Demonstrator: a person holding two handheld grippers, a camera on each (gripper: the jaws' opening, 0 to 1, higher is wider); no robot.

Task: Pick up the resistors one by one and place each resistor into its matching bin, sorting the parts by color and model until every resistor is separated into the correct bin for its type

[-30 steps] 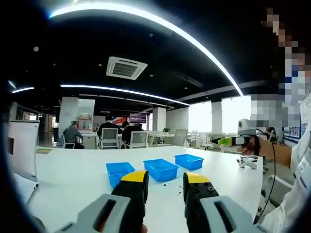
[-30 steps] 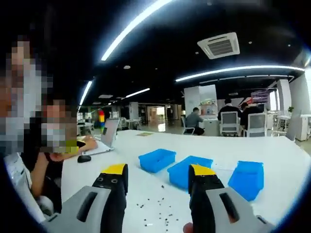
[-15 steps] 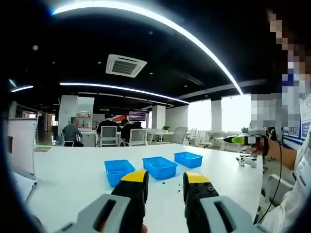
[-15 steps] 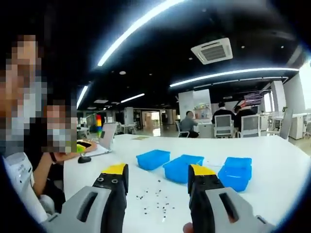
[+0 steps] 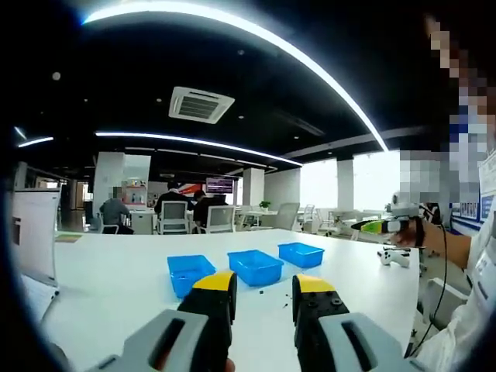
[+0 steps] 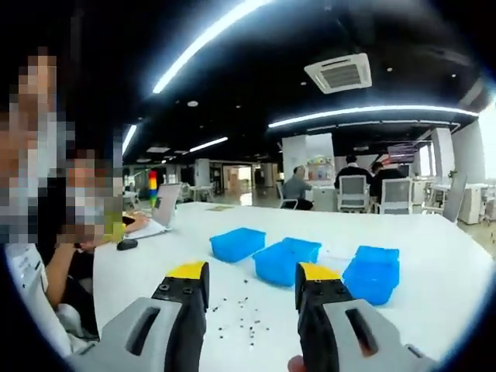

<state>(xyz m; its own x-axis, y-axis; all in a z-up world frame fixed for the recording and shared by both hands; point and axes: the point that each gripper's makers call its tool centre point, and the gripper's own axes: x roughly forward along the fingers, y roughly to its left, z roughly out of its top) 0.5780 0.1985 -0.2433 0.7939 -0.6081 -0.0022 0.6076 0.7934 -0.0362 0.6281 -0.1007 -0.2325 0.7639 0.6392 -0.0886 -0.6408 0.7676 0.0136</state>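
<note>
On the white table (image 6: 434, 263), three blue bins (image 6: 284, 260) sit in a row at 12 o'clock of the right gripper (image 6: 252, 285); loose resistors (image 6: 240, 314) lie between its parted, empty jaws. Left gripper (image 5: 262, 288), likewise parted and empty, waits, likely for sorting.

The left gripper (image 5: 263, 298) has two black jaws with yellow tips, seated in light grey moulded housings with dark oval slots; a small screw dots one jaw. The right gripper (image 6: 253, 287) has matching black, yellow-tipped jaws and grey housings.
</note>
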